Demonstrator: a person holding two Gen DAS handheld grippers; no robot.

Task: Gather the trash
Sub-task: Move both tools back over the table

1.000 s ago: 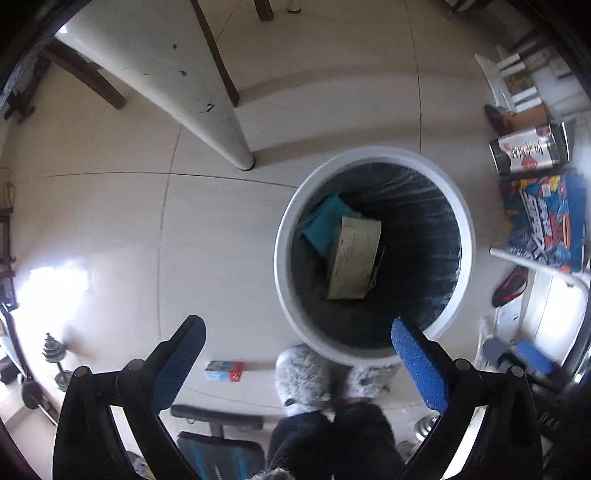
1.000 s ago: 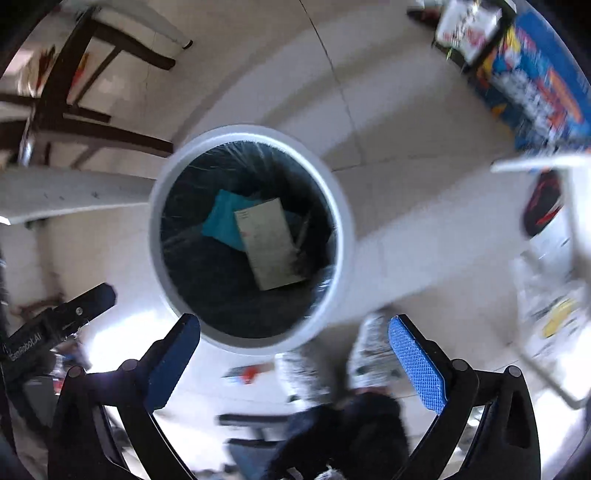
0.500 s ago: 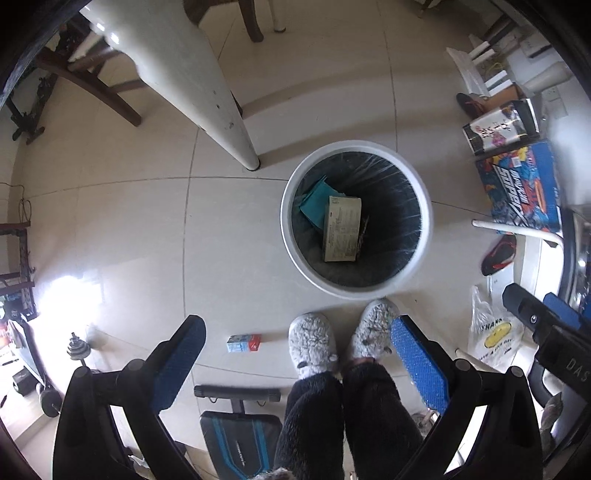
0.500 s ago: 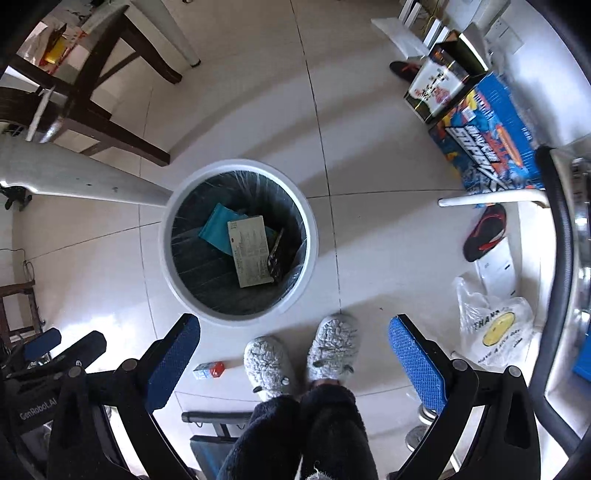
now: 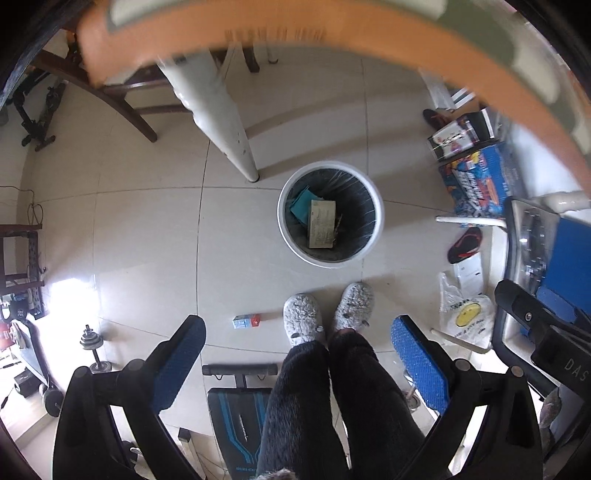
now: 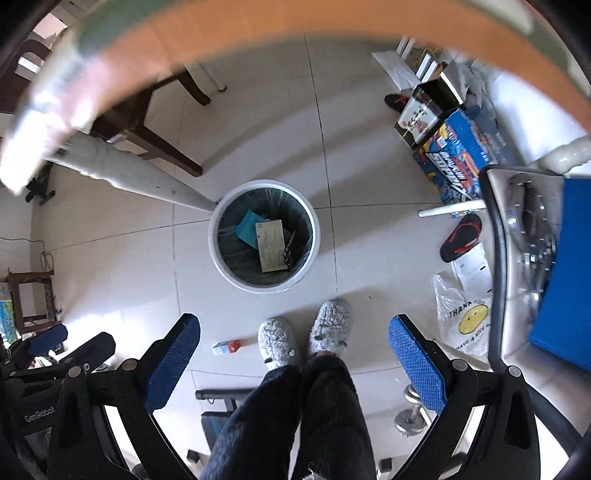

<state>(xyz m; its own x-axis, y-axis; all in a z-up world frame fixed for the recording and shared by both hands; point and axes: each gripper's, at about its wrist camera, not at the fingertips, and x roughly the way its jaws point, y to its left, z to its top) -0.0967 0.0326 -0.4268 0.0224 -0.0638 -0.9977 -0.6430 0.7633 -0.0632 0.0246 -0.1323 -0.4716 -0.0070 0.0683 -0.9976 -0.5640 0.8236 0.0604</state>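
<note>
Trash bin sits at frame centre, cardboard inside. Both grippers, left and right, are wide and empty; aim next for the small carton lower left of centre.

Two fisheye views look almost straight down from high above a tiled floor, each framed at the bottom by its own gripper's blue fingers. Both share the white trash bin, the person's grey slippers and a blurred orange edge very near the lens.
</note>
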